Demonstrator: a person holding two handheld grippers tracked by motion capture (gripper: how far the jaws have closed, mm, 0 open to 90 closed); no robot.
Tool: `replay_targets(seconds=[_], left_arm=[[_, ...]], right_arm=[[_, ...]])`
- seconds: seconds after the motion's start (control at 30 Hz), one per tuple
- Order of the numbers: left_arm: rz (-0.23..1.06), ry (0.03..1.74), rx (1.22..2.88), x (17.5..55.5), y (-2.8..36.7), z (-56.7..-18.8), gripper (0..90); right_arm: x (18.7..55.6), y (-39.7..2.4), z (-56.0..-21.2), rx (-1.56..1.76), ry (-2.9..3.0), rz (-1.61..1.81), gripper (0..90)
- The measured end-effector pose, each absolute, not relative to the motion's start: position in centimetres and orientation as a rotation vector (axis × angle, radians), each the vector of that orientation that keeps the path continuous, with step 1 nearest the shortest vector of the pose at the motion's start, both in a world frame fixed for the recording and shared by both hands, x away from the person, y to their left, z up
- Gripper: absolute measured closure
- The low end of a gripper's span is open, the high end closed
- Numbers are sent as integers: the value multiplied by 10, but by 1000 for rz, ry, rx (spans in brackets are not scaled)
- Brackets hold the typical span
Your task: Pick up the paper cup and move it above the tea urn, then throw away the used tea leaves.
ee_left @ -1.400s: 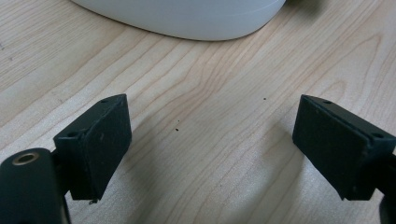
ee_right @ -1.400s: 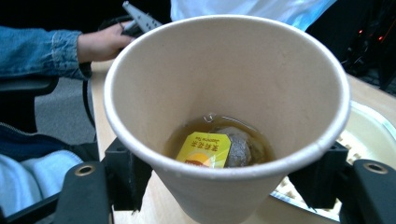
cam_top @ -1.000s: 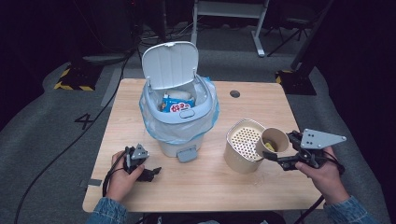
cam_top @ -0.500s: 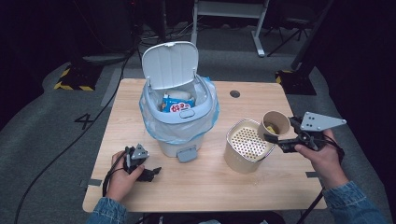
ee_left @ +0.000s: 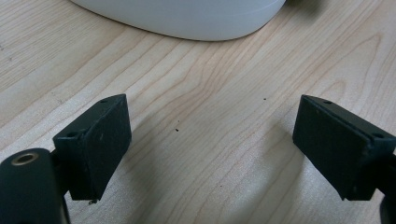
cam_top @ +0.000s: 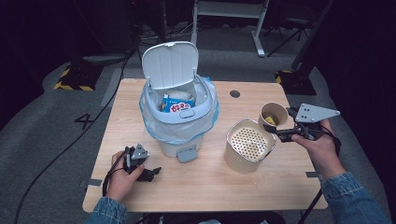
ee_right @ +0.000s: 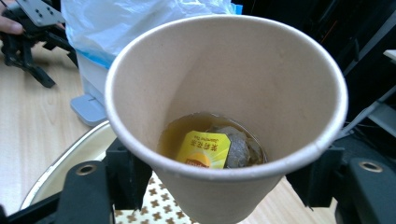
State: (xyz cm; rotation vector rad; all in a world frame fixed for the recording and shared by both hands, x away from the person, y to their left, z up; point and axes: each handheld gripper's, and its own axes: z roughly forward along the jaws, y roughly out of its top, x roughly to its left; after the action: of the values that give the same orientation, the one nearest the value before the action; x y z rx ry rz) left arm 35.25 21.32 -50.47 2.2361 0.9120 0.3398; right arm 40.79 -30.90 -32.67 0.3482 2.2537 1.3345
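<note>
A brown paper cup (cam_top: pixel 273 114) hangs upright just past the far right rim of a beige canister (cam_top: pixel 247 144) that has a perforated insert. My right gripper (cam_top: pixel 276 129) is shut on the cup's lower wall. In the right gripper view the cup (ee_right: pixel 224 93) holds a little brown tea and a yellow-tagged tea bag (ee_right: pixel 205 149), with my black jaws pressed on both sides of it. My left gripper (cam_top: pixel 152 172) rests on the table in front of the bin, and its jaws (ee_left: pixel 210 144) are open over bare wood.
A white pedal bin (cam_top: pixel 180 121) with a blue liner stands mid-table, its lid (cam_top: pixel 170 63) raised and packaging inside. The wooden table (cam_top: pixel 224 186) has a round cable hole (cam_top: pixel 235 93) at the back. Dark floor and cables surround it.
My right gripper has carried the cup up and away from the canister's mouth toward the far right. The left gripper has stayed put.
</note>
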Motion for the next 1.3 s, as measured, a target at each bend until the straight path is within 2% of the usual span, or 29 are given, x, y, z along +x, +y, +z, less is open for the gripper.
replay_targets(seconds=[0.77, 1.3], left_arm=[[340, 912, 2236, 352, 213, -505, 120], [339, 915, 2234, 352, 213, -505, 120]], right_arm=[[415, -311, -327, 242, 2224, 1164, 333], [406, -300, -336, -2, 2163, 771, 346]])
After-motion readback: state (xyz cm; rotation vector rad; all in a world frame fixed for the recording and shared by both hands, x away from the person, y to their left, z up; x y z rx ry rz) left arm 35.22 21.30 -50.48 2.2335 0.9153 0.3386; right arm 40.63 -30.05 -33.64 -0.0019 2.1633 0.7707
